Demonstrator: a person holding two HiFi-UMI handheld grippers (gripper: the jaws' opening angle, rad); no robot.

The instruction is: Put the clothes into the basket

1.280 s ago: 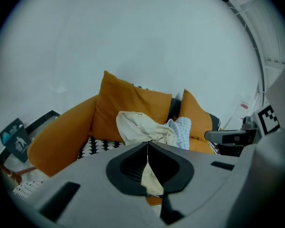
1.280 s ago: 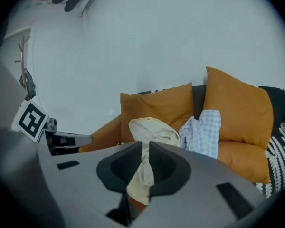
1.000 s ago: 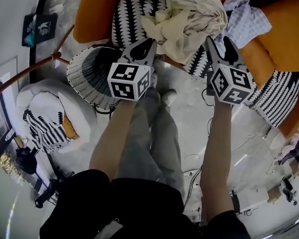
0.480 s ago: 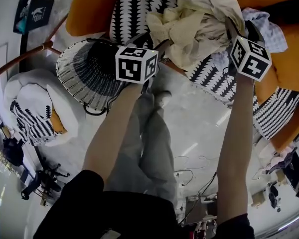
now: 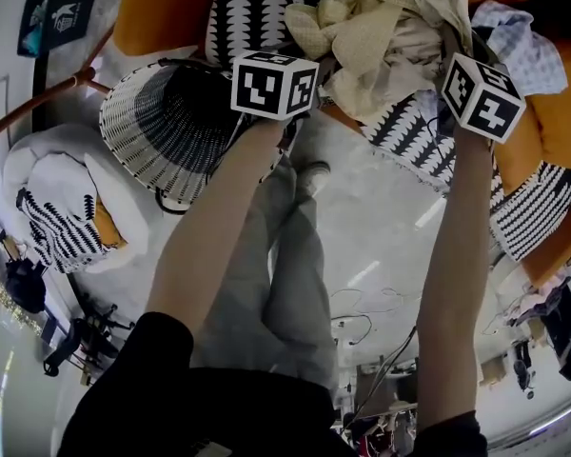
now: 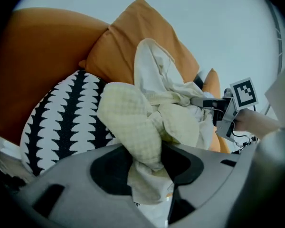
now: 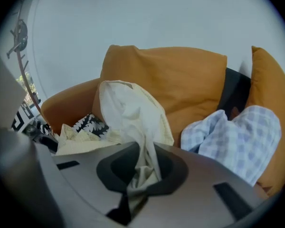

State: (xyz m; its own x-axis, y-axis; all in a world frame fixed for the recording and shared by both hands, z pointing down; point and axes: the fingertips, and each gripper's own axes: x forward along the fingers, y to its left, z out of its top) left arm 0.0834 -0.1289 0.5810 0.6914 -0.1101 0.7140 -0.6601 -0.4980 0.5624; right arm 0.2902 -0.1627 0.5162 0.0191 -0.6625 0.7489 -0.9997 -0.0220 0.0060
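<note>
Since a second ago I've carried both grippers up the head view, off the floor and into the heap of clothes. The orange sofa (image 5: 162,12) fills the top of that view, with a black-and-white cushion (image 5: 257,8) on its seat. The woven basket (image 5: 162,131) sits on the floor at upper left, beside the sofa and apart from the clothes. All the clothes lie on the sofa at top centre and top right: a white garment (image 7: 128,110), a cream checked garment (image 6: 133,122) left of it, and a blue checked garment (image 7: 237,137) at far right. My left gripper (image 6: 149,172) has just been closing; its jaws stand wide with the cream cloth hanging between them. My right gripper (image 7: 140,175) has just closed, narrow, pinching a fold of the white garment.
</note>
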